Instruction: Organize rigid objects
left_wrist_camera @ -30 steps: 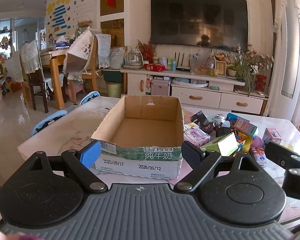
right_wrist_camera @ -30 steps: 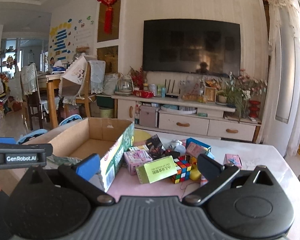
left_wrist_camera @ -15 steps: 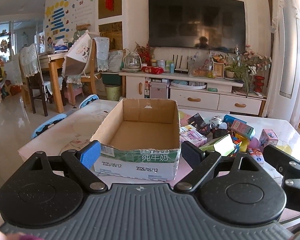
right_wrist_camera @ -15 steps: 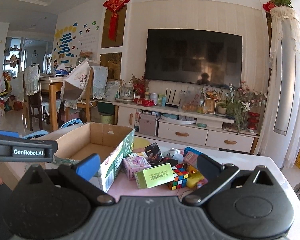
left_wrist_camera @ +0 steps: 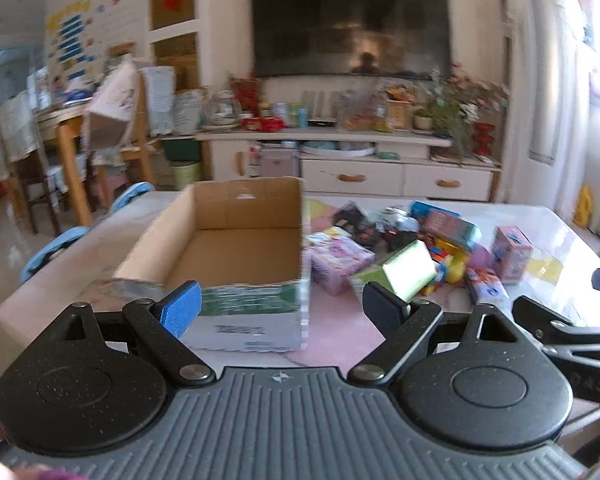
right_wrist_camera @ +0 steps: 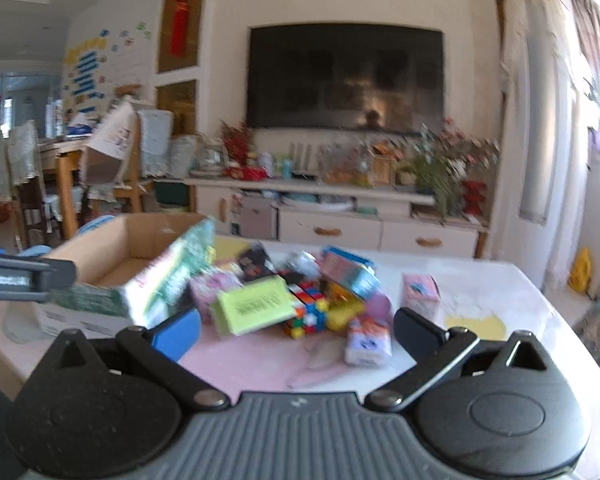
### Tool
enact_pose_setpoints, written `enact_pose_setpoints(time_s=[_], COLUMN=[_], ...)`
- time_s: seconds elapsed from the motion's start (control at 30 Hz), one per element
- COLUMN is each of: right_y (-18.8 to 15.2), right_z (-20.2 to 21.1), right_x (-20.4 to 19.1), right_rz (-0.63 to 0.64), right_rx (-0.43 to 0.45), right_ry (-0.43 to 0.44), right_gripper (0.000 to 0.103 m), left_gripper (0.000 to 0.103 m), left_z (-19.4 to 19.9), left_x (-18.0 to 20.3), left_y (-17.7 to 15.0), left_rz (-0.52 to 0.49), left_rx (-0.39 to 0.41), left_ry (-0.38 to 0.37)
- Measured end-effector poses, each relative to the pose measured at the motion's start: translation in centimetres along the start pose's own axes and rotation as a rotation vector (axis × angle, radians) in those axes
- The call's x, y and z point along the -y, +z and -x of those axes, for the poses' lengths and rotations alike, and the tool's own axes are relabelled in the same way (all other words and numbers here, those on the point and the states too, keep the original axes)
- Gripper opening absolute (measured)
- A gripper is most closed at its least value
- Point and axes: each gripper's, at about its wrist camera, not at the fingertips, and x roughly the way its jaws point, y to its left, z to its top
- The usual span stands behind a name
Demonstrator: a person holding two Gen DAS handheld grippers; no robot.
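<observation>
An empty cardboard box (left_wrist_camera: 236, 248) (right_wrist_camera: 112, 264) stands on the table, just beyond my left gripper (left_wrist_camera: 282, 306), which is open and holds nothing. To the box's right lies a pile of small rigid items: a yellow-green box (left_wrist_camera: 408, 270) (right_wrist_camera: 254, 306), a pink box (left_wrist_camera: 338, 258), a colour cube (right_wrist_camera: 306, 310), a teal and pink box (right_wrist_camera: 350, 272), a pink carton (left_wrist_camera: 510, 254) (right_wrist_camera: 420, 294) and a white and blue packet (right_wrist_camera: 368, 342). My right gripper (right_wrist_camera: 298, 330) is open in front of the pile, holding nothing. Both views are blurred.
The pale table (right_wrist_camera: 500, 304) carries a pink mat (left_wrist_camera: 340, 340) under the pile. Blue chair backs (left_wrist_camera: 54, 248) stand at its left edge. Behind are a TV cabinet (left_wrist_camera: 380, 172), a television and a wooden dining table (left_wrist_camera: 66, 128).
Both grippers have shifted right and slightly forward; the box and pile sit further left and larger in both views. The jaws stay open and nothing was taken hold of.
</observation>
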Motion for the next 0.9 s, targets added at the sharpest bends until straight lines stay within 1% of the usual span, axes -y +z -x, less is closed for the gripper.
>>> enact_pose_setpoints(time_s=[0.17, 0.3, 0.4, 0.53, 0.63, 0.8, 0.9], right_y=[-1.7, -3.0, -3.4, -3.6, -3.6, -3.2, -2.9], right_z=[-2.4, -4.3, -5.5, -7.2, -8.5, -10.7, -12.1], right_x=[3.3, 5.8, 6.9, 8.1, 8.6, 8.9, 8.9], right_rz=[-0.050, -0.090, -0.099, -0.115, -0.117, -0.133, -0.140], right_rx=[-0.061, -0.115, -0.134, -0.145, -0.153, -0.172, -0.188], right_ry=[-0.061, -0.096, -0.118, -0.121, -0.101, -0.041, -0.012], right_gripper=[0.102, 0.102, 0.102, 0.102, 0.102, 0.102, 0.100], left_gripper=[0.103, 0.103, 0.103, 0.103, 0.103, 0.103, 0.103], left_z=[-1.3, -2.8, -4.1, -6.3, -7.8, -10.0, -10.5], left_x=[2.1, 3.6, 4.5, 5.5, 6.4, 7.6, 7.8], left_y=[-0.7, -1.5, -1.9, -2.0, -2.4, -3.1, -3.5], left_rz=[-0.111, -0.201, -0.253, -0.319, -0.403, -0.524, -0.589], left_rx=[-0.009, -0.028, -0.044, -0.048, -0.040, -0.016, 0.012], left_ry=[-0.084, -0.125, -0.142, -0.128, -0.116, -0.068, -0.052])
